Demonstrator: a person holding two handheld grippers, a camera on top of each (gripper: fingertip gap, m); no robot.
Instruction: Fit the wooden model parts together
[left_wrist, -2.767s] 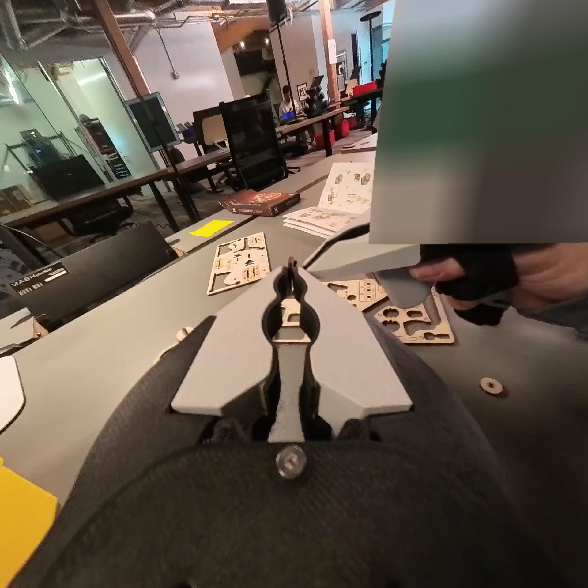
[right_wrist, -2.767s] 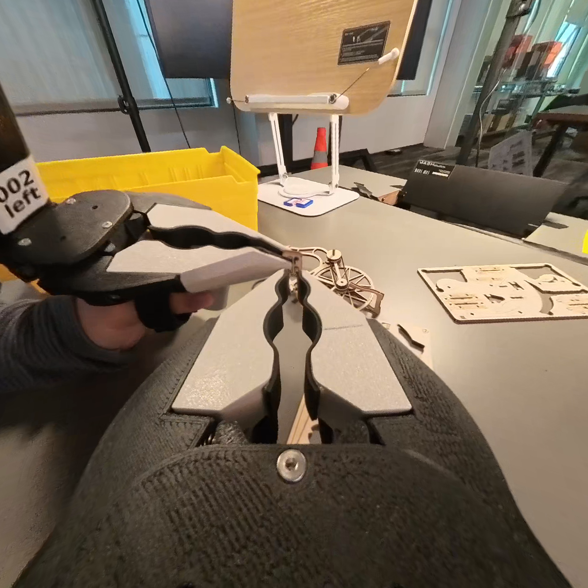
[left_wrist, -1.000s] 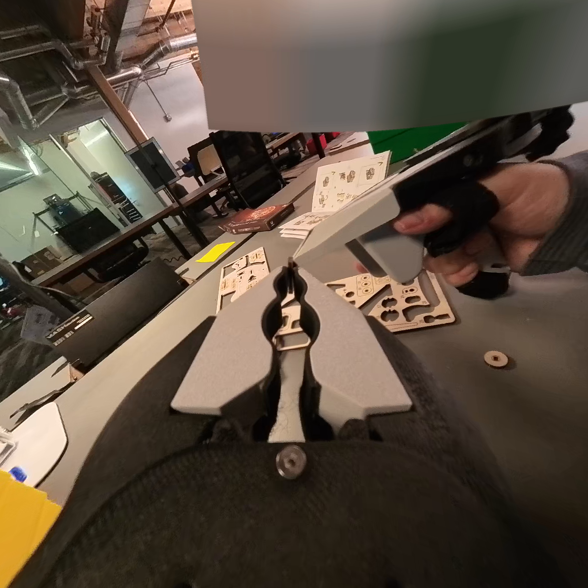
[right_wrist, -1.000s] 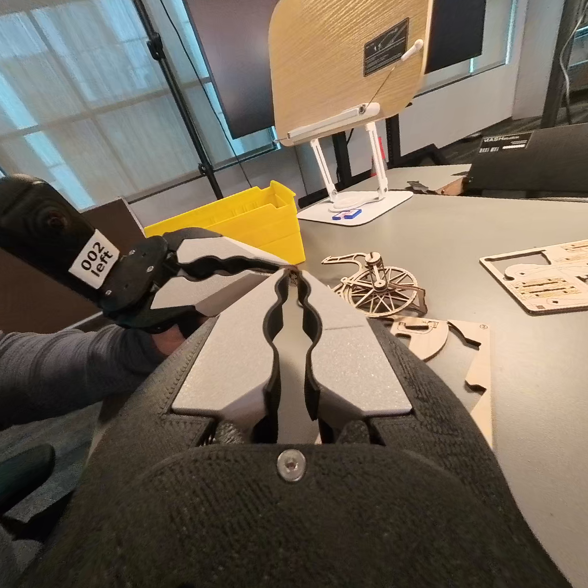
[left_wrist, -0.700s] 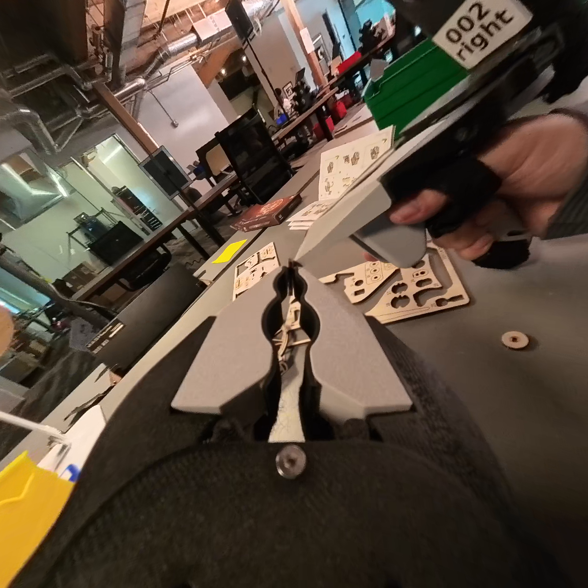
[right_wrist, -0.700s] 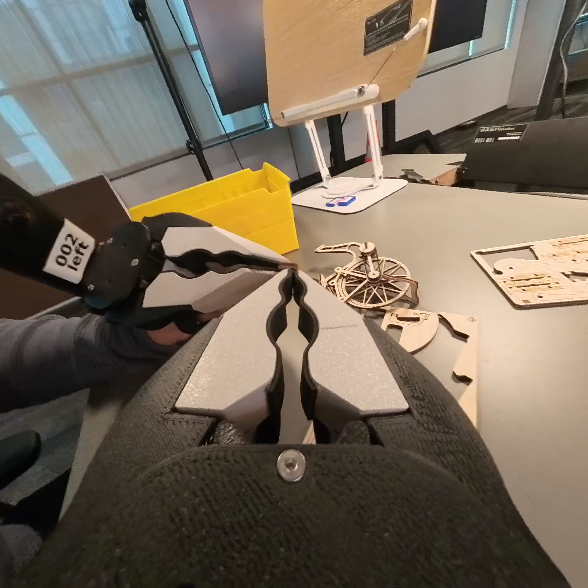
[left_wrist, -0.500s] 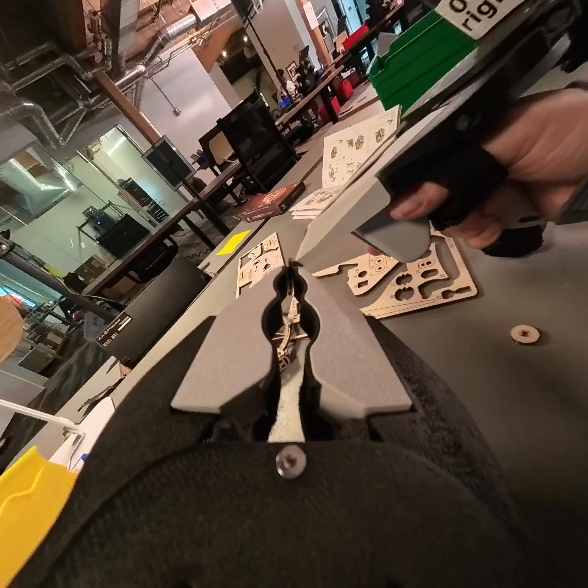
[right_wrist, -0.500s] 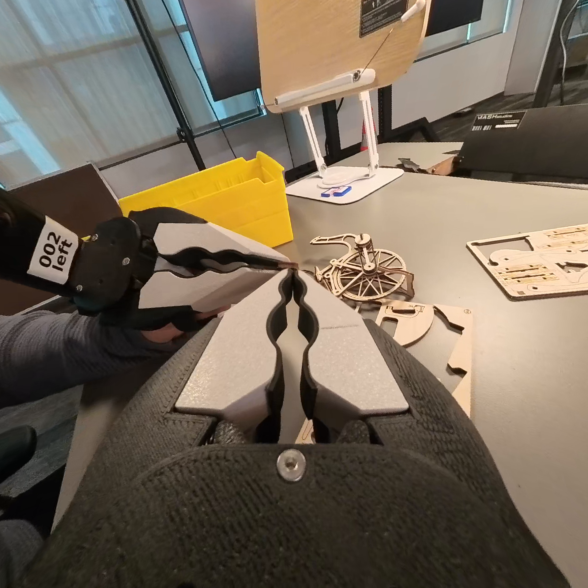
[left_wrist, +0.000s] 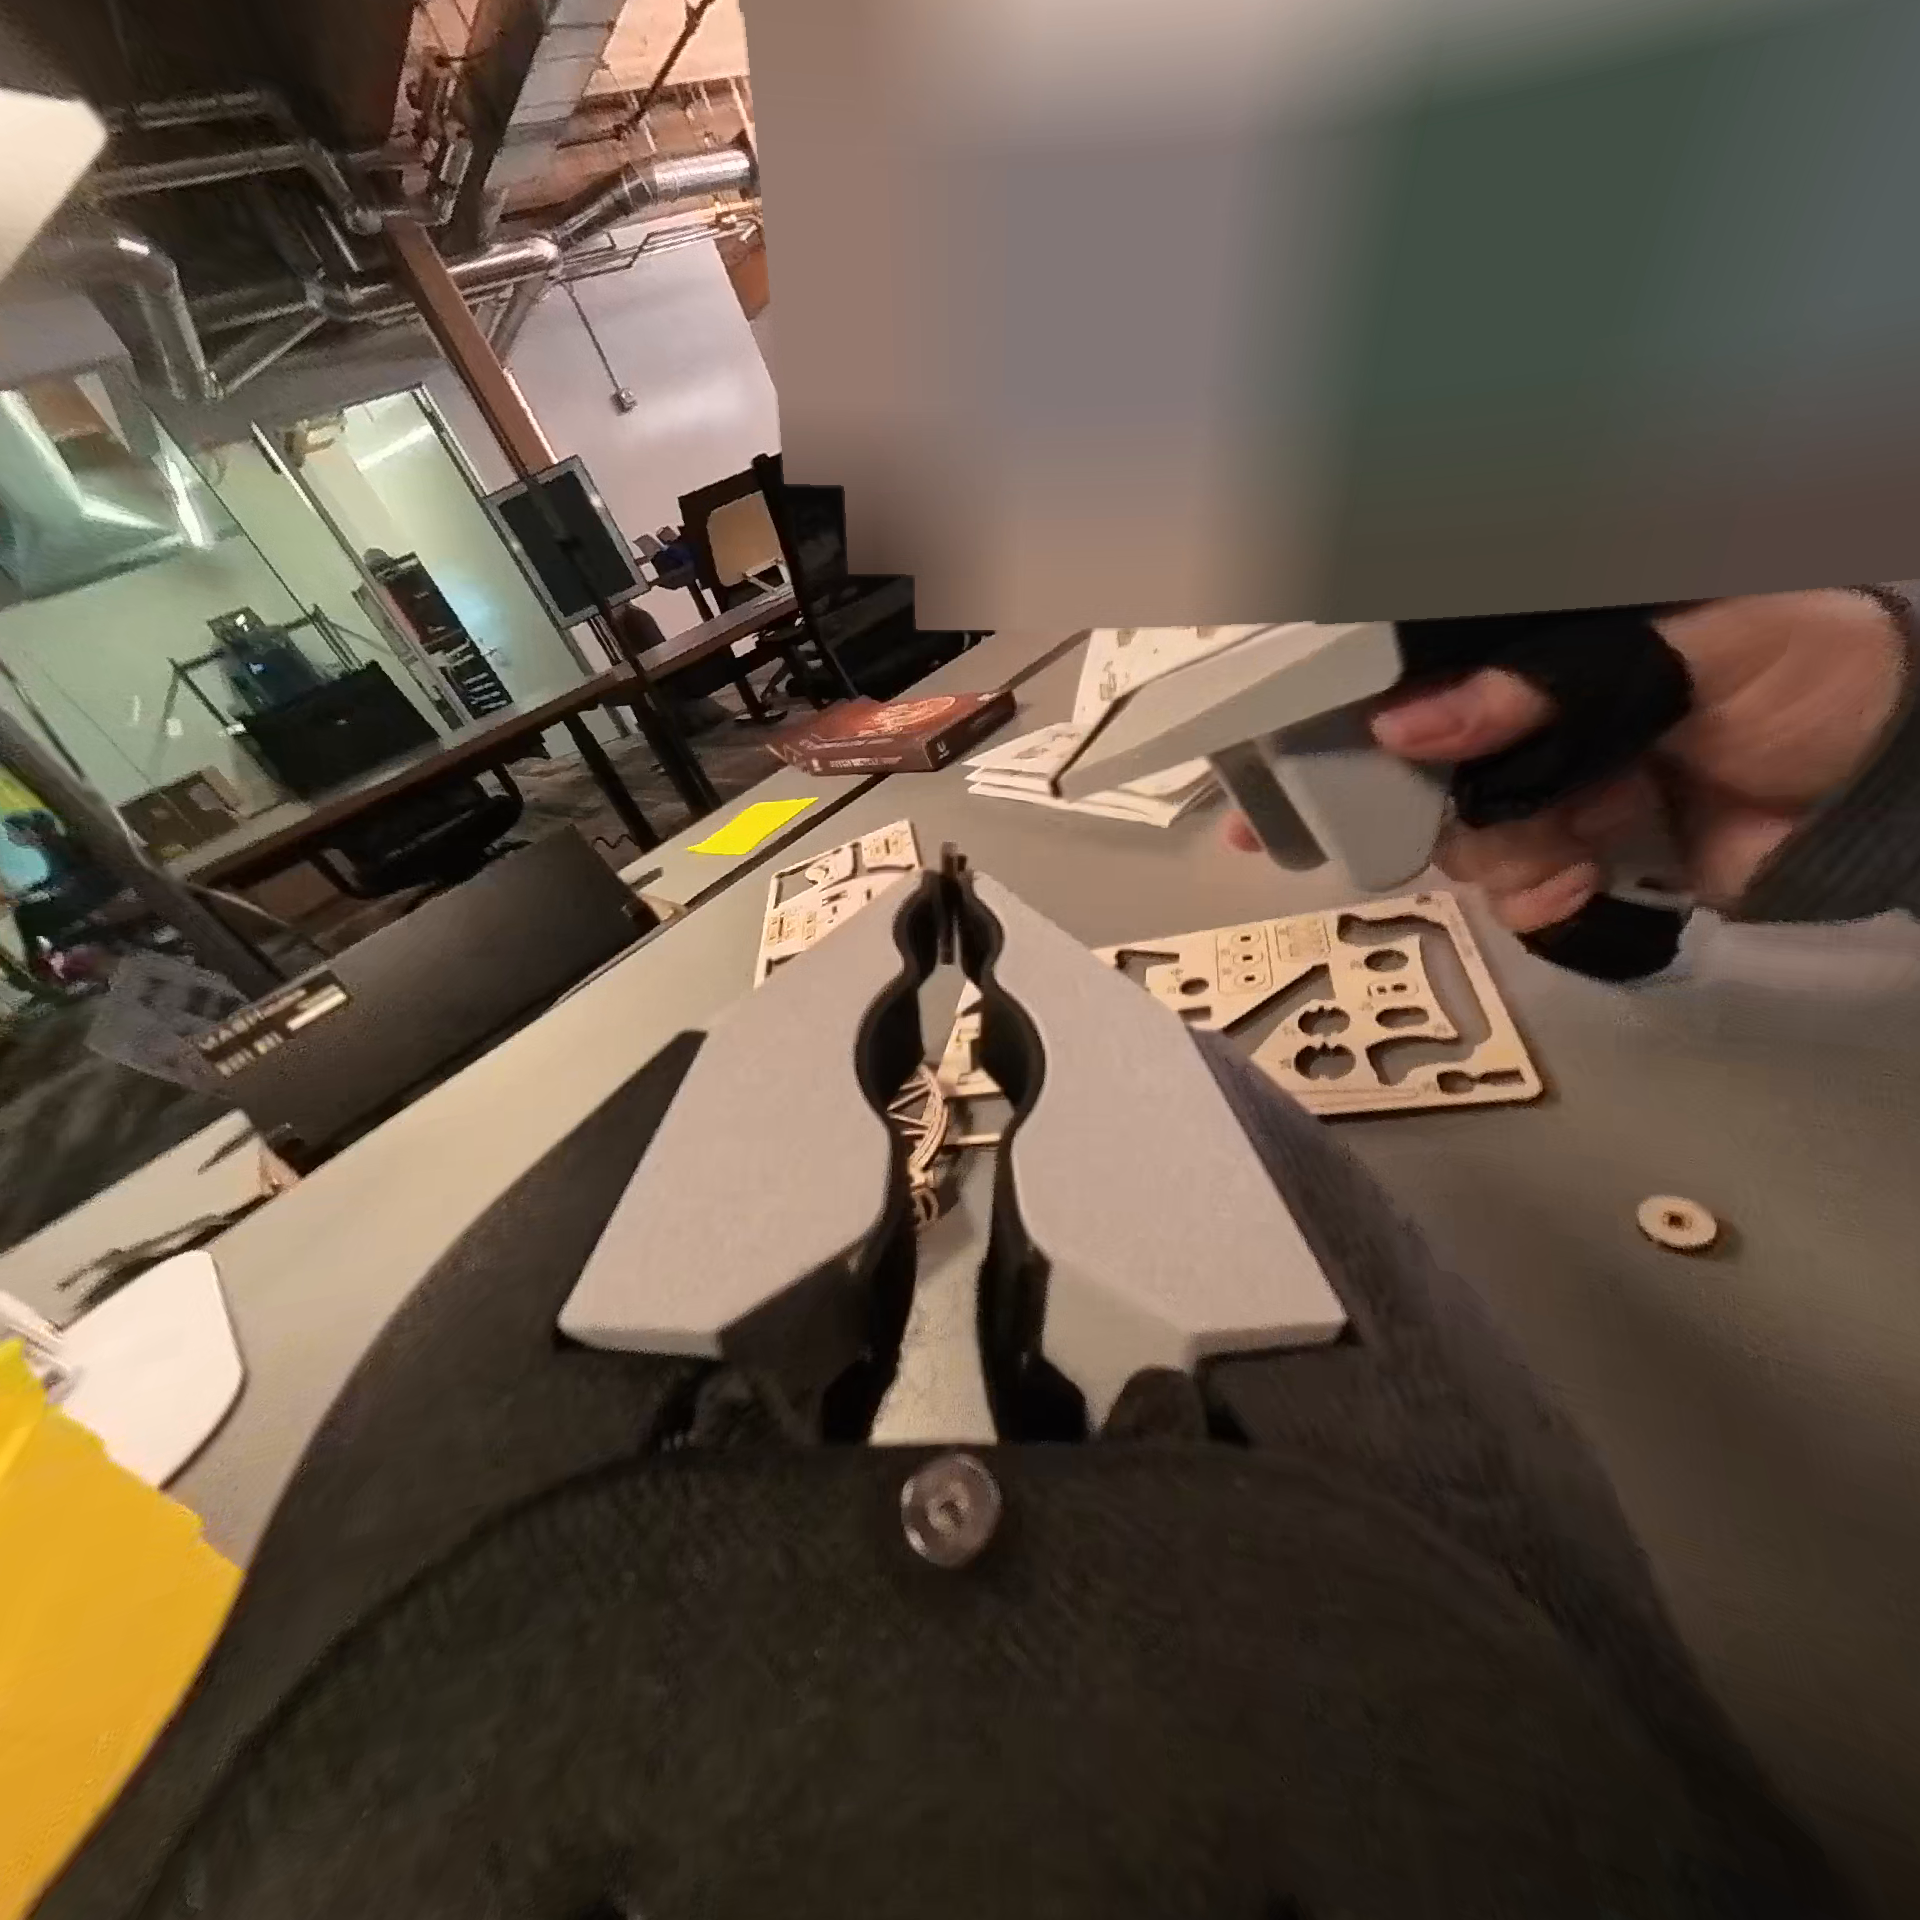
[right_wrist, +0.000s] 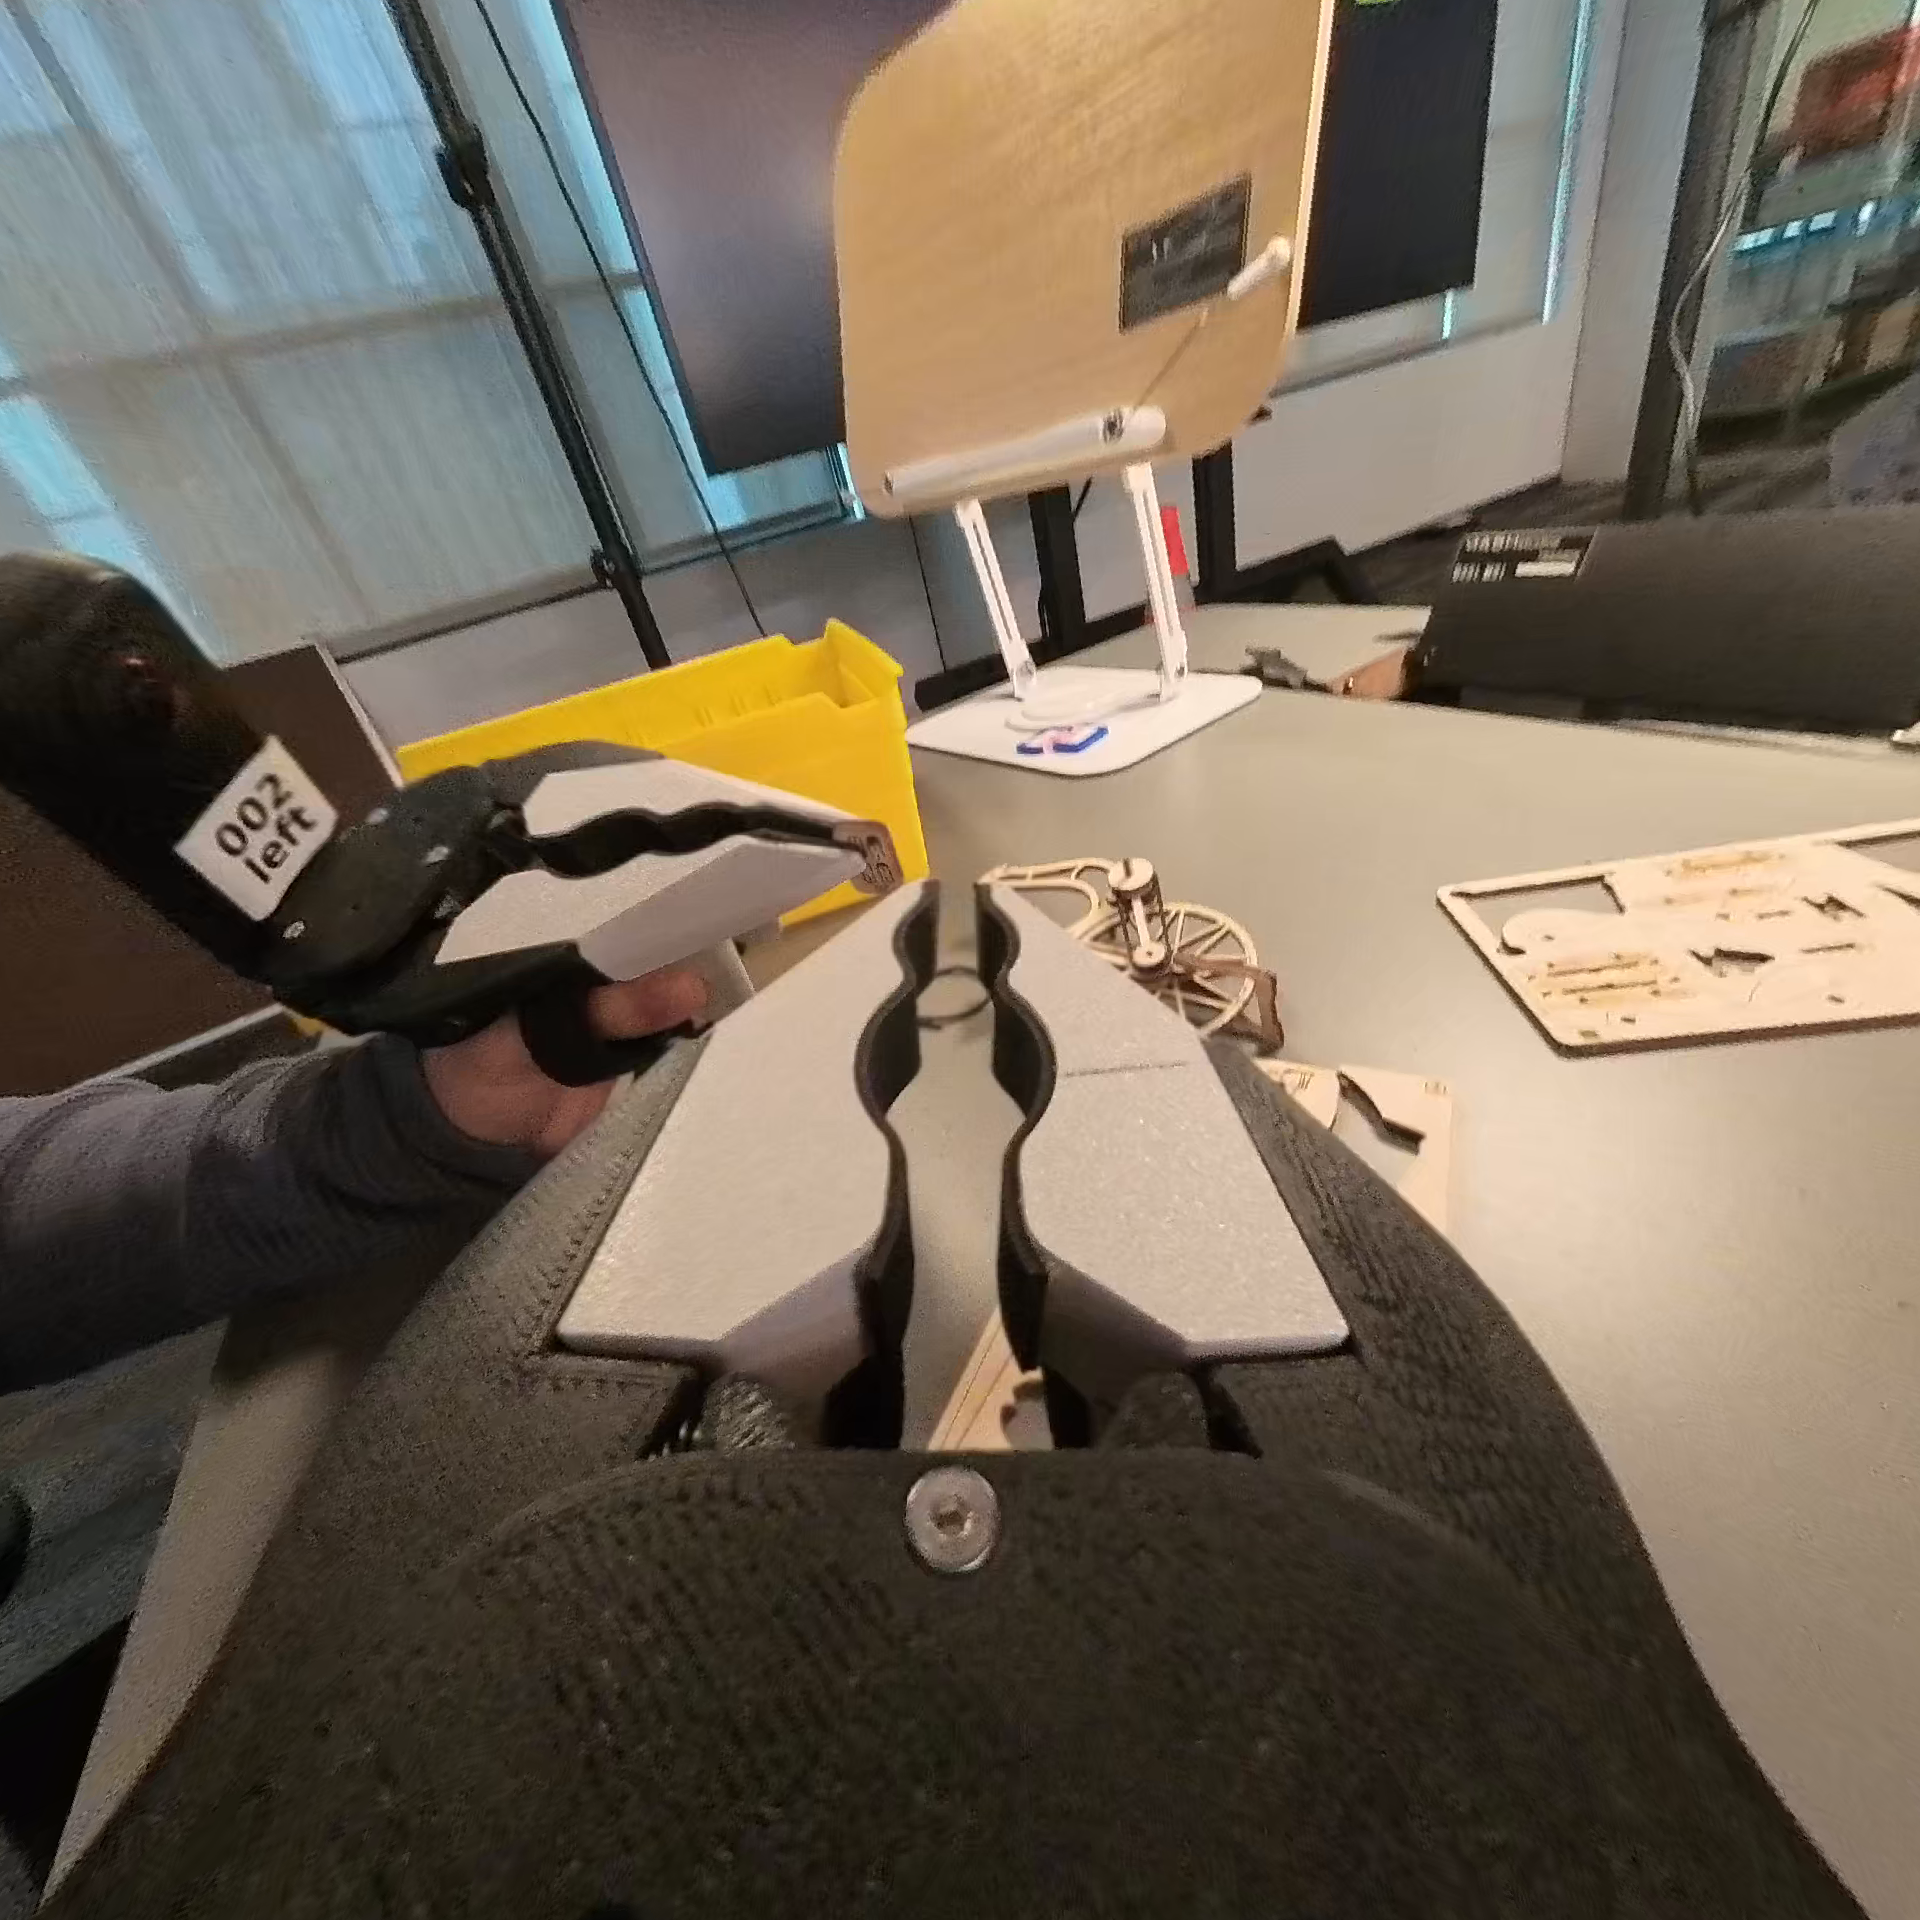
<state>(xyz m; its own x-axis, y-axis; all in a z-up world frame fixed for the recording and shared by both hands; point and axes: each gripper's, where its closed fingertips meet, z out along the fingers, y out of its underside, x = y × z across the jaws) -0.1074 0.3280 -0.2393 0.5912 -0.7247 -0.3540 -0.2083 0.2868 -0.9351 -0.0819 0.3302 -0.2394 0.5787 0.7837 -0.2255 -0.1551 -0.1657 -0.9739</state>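
Bare grey table (right_wrist: 1558, 1299) is lying open to the right. Ahead, the wheel model (right_wrist: 1174, 951) and a cut-out sheet (right_wrist: 1704, 935) are blocking it; a yellow bin (right_wrist: 748, 727) is crowding the left.

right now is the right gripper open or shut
Open: the right gripper shows a clear gap between its fingertips, nothing held. The left gripper alone pinches a small wooden part.

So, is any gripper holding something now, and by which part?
The left gripper pinches a small wooden piece by one end at its fingertips. The right gripper is open and holds nothing.
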